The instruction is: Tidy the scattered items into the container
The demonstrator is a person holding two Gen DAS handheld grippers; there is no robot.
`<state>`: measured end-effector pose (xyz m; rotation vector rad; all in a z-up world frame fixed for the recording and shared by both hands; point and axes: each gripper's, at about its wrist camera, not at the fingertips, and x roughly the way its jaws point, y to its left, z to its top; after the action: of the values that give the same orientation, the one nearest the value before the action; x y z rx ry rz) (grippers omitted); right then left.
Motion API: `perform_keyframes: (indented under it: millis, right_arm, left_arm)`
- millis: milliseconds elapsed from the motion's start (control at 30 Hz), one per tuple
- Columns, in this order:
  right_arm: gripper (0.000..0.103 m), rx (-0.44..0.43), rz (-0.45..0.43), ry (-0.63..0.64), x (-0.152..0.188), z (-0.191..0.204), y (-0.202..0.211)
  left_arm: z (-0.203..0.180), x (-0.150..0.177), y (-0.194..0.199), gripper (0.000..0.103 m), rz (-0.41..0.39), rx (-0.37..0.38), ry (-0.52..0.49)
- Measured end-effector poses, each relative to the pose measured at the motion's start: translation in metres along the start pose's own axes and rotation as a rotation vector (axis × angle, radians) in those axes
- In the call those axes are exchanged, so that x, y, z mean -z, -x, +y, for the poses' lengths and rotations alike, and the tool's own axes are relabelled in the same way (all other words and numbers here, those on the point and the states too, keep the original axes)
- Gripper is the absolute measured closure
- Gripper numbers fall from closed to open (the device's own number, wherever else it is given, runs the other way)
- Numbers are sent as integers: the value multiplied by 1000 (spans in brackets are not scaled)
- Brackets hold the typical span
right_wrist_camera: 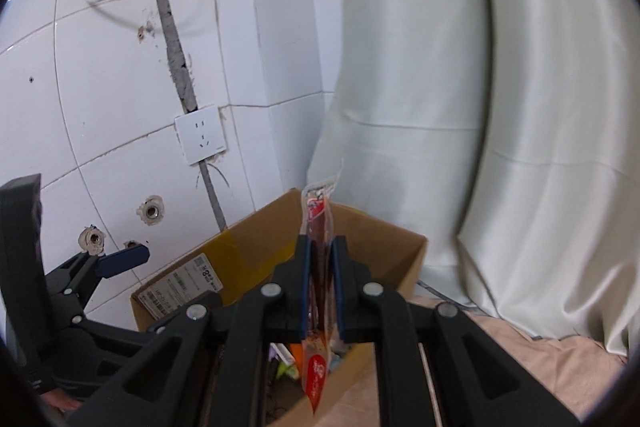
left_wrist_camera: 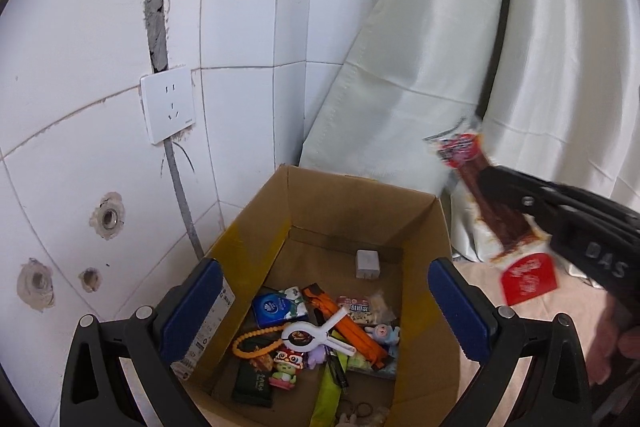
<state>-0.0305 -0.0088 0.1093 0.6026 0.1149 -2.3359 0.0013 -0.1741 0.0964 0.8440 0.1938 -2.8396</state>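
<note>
Above the cardboard box (left_wrist_camera: 360, 203), right tool (right_wrist_camera: 320, 267) clamps a snack packet (right_wrist_camera: 318, 223) mid-length, poised for dropping among collected items; left tool (left_wrist_camera: 324, 311) hangs open, empty, over the box.

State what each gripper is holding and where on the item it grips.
The right gripper is shut on a long clear-and-red snack packet, pinched about mid-length, both ends sticking out. The left gripper is open and holds nothing, above the brown cardboard box.
</note>
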Motion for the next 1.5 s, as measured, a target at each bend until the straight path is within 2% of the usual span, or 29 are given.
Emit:
perform_keyframes:
  millis: [100,300,700,733,767,800,833,867,1133,1500]
  right_arm:
    - [90,-30,23,-13,-5,7,-14]
    - [90,-36,62,-11,-10,17,-38]
    - [89,-53,136,-33,11,23,-67]
    - [86,-55,138,-34,12,23,-68]
    - [60,-55,151,-36,13,23,-70]
    - [19,-46,164,-40,14,22,-71]
    - [6,-24,167,-51,16,20,-70]
    - [0,-17,147,-59,16,19,-67]
    - [0,27,144,-58,18,6,-56]
    - [0,38,126,-91,20,-12,-35]
  left_arm:
    - [11,0,0,0,-7,-21,10]
    - [33,5,-2,0,10,-32,42]
    - [43,19,-6,0,30,-32,49]
    - [43,20,-7,0,32,-30,50]
    - [42,21,-7,0,34,-25,49]
    - [40,22,-6,0,32,-24,45]
    - [39,22,-5,0,29,-25,42]
    - [38,23,-5,0,30,-27,39]
    - [29,26,-2,0,36,-23,29]
    - [4,20,3,0,29,-14,1]
